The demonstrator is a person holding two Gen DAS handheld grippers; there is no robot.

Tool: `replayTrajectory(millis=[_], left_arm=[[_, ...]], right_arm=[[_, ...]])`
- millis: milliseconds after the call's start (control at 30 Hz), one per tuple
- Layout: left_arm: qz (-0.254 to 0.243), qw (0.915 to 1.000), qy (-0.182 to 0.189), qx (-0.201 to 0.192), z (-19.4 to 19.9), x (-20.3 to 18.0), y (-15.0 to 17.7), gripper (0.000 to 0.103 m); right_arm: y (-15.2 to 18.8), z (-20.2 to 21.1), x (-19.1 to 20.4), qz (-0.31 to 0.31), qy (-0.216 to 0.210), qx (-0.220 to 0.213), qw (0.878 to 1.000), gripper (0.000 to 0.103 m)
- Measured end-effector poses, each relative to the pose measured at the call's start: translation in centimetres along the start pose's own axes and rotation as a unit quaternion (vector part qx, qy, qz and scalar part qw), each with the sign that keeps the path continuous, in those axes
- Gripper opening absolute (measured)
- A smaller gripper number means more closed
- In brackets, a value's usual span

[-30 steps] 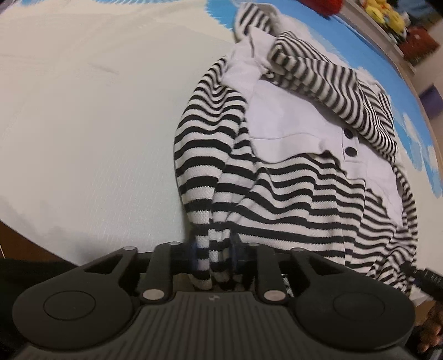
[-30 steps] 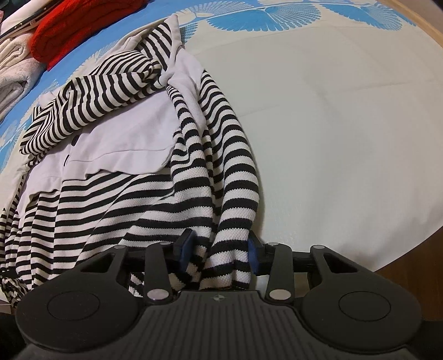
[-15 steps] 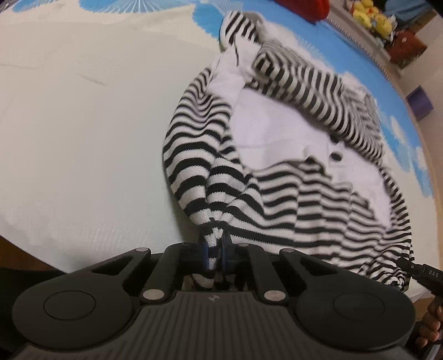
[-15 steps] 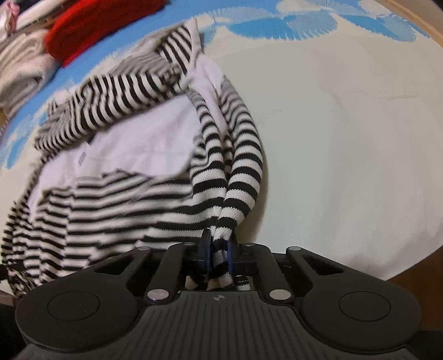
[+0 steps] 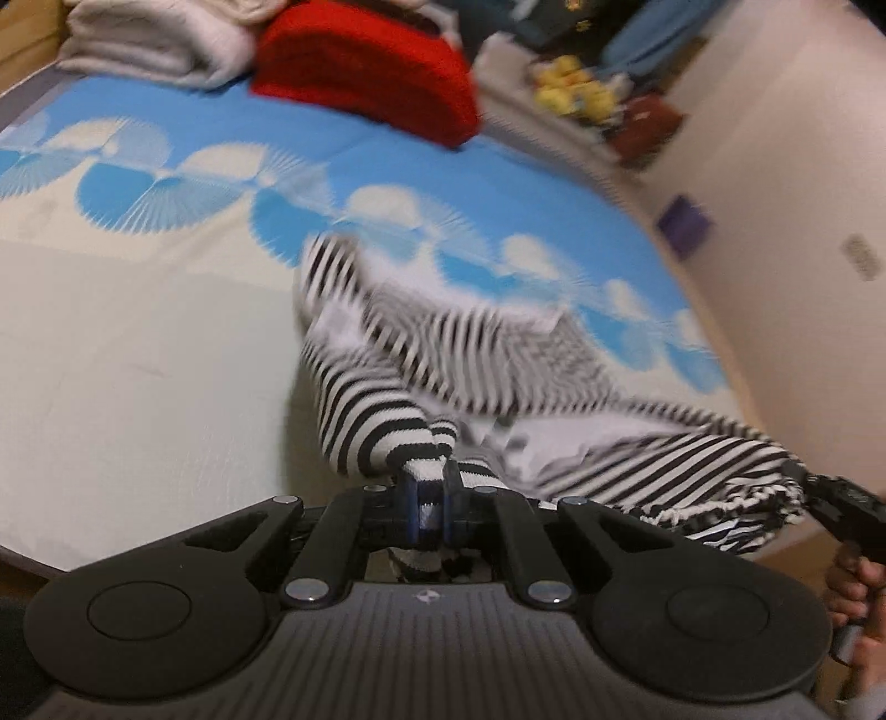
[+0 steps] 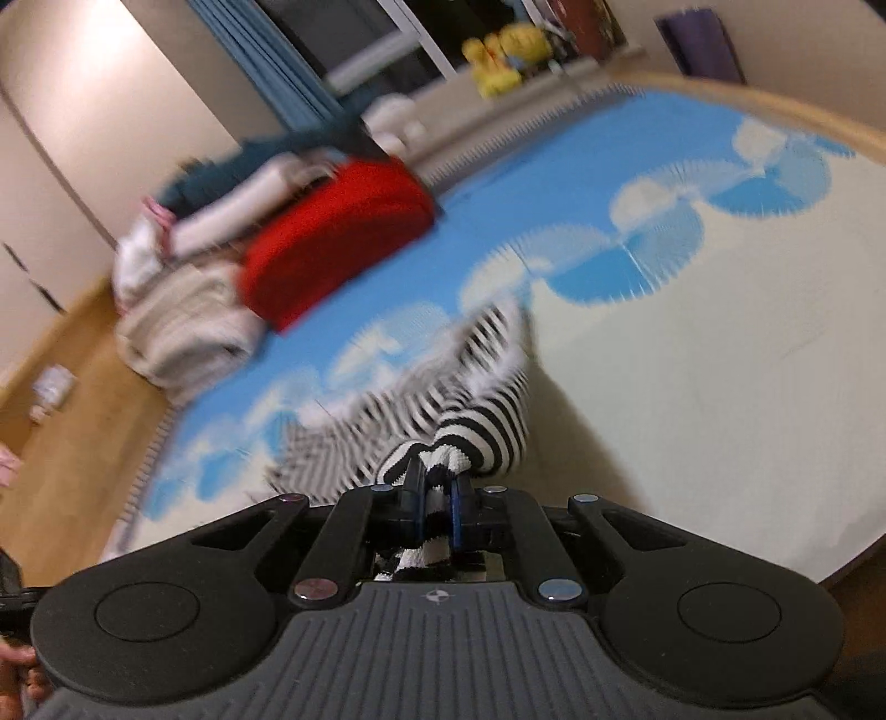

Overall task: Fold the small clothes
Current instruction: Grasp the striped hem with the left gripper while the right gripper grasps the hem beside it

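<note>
- Striped sweater (image 5: 387, 421) is being held off the mat (image 5: 138, 387), clamped by left gripper (image 5: 425, 507) and right gripper (image 6: 436, 507).
- Spreading flat is judged to be required next.

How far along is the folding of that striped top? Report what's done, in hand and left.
Done: both grippers have gripped the striped top. A red folded piece and pale ones lie stacked at the mat's far end.
In hand: left gripper and right gripper pinch the top at its near edge, bunched and partly raised.
Left: no fold shows yet; the top still needs spreading, folding and stacking.
</note>
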State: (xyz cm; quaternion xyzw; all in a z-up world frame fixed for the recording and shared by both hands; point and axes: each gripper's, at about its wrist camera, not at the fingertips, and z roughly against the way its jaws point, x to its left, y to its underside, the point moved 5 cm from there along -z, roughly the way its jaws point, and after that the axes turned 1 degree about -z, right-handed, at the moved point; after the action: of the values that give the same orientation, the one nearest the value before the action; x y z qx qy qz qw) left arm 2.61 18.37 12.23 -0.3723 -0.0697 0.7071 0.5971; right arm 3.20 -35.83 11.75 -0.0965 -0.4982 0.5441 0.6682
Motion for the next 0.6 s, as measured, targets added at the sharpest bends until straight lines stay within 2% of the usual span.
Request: replayTrajectory(millis=[67,167,267,333,400,500,533,567,600], left_arm=[[0.018,0.9996,0.021,0.008,0.7,0.2,0.1,0.008],[0.05,0.9976,0.02,0.044,-1.6,1.6,0.2,0.008],[0.065,0.9949,0.005,0.077,-6.0,3.0,-1.3,0.008],[0.078,0.9924,-0.006,0.095,-10.0,4.4,-3.3,0.008],[0.101,0.9892,0.002,0.107,-13.6,6.3,-5.6,0.011],[0.163,0.9799,0.009,0.115,-18.2,9.7,-8.9,0.027],[0.179,0.9777,0.005,0.109,-18.7,10.8,-9.9,0.04],[0.19,0.9769,0.006,0.098,-18.8,11.7,-10.8,0.049],[0.194,0.9776,0.014,0.08,-18.7,12.4,-11.3,0.05]], right_arm=[[-0.1,2.0,0.5,0.005,-0.009,-0.009,1.0,0.008],[-0.1,1.7,-0.2,-0.012,-0.001,0.004,1.0,0.008],[-0.3,-1.7,-1.3,-0.022,0.024,0.028,0.999,0.008],[-1.5,-5.5,-1.9,-0.032,0.035,0.047,0.998,0.008],[-3.2,-9.8,-2.5,-0.044,0.053,0.061,0.996,0.008],[-5.7,-16.2,-4.7,-0.083,0.093,0.072,0.99,0.014],[-6.4,-17.6,-5.4,-0.08,0.108,0.072,0.988,0.016],[-6.9,-18.6,-5.8,-0.073,0.116,0.068,0.988,0.017],[-7.6,-19.1,-6.4,-0.065,0.128,0.056,0.988,0.017]])
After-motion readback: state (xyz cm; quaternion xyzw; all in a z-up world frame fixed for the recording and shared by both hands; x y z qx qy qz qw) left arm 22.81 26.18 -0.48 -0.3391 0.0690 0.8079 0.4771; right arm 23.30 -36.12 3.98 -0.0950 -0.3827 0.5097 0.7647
